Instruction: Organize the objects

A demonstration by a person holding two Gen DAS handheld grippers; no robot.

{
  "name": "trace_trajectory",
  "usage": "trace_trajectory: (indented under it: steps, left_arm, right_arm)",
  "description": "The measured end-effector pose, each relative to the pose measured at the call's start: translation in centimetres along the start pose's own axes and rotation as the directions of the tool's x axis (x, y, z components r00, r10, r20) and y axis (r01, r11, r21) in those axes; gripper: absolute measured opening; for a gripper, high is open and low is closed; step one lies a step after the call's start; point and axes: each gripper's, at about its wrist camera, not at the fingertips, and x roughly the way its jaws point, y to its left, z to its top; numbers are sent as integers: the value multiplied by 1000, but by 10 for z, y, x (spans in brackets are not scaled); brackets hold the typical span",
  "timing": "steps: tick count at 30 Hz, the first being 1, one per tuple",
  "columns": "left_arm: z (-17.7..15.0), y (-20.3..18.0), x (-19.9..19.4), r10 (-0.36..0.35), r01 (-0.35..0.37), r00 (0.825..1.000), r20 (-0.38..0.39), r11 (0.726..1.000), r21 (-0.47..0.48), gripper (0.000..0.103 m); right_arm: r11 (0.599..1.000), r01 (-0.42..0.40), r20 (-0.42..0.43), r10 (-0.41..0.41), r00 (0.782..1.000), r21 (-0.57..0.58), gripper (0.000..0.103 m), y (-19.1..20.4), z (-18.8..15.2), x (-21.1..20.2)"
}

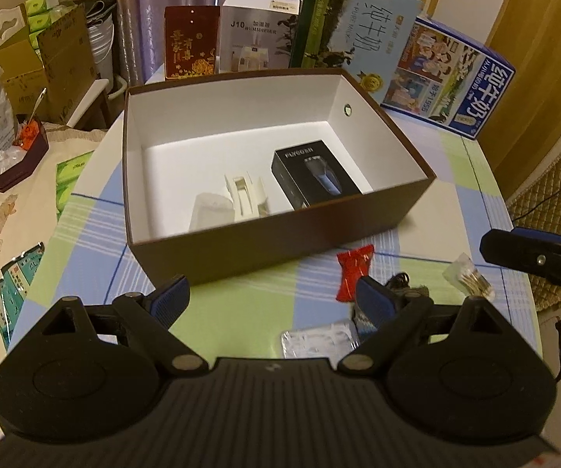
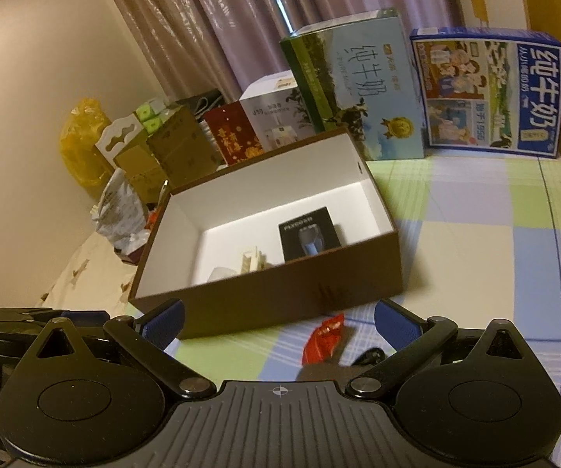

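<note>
A brown box (image 1: 265,249) (image 2: 292,300) with a white inside stands open on the checked tablecloth. In it lie a black shaver carton (image 1: 313,177) (image 2: 308,237), a white plastic piece (image 1: 243,195) (image 2: 253,261) and a clear wrapped item (image 1: 208,210). On the cloth in front of the box lie a red packet (image 1: 352,273) (image 2: 324,338), a black cable (image 1: 399,282) (image 2: 370,357), a clear pack of sticks (image 1: 467,279) and a clear blister pack (image 1: 319,337). My left gripper (image 1: 274,302) is open above the cloth. My right gripper (image 2: 278,325) is open just above the red packet.
Along the far table edge stand a red card box (image 1: 191,41), a white humidifier box (image 1: 259,33), a green-blue milk carton box (image 1: 352,35) (image 2: 362,89) and a blue milk box (image 1: 450,78) (image 2: 487,93). Cardboard boxes and bags (image 1: 50,58) crowd the left side.
</note>
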Motion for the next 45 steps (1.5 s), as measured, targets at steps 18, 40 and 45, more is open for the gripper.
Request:
trace_trajectory:
  steps: [18,40,45]
  left_arm:
    - [-52,-15,8,-20,23,996,-86,999,38,90]
    - [-77,-38,49,-88,117,987,-130,967,228,90]
    - [-79,-43,67,-120,164,982,-146,926,339,90]
  right_arm:
    - [996,78,-67,-75,995,46,101,-22,-55,-22]
    - [972,222,-176,-206,963,80,101,-56,-104,-14]
    - [962,251,-190,-227,955,111,101,-66,-109,-14]
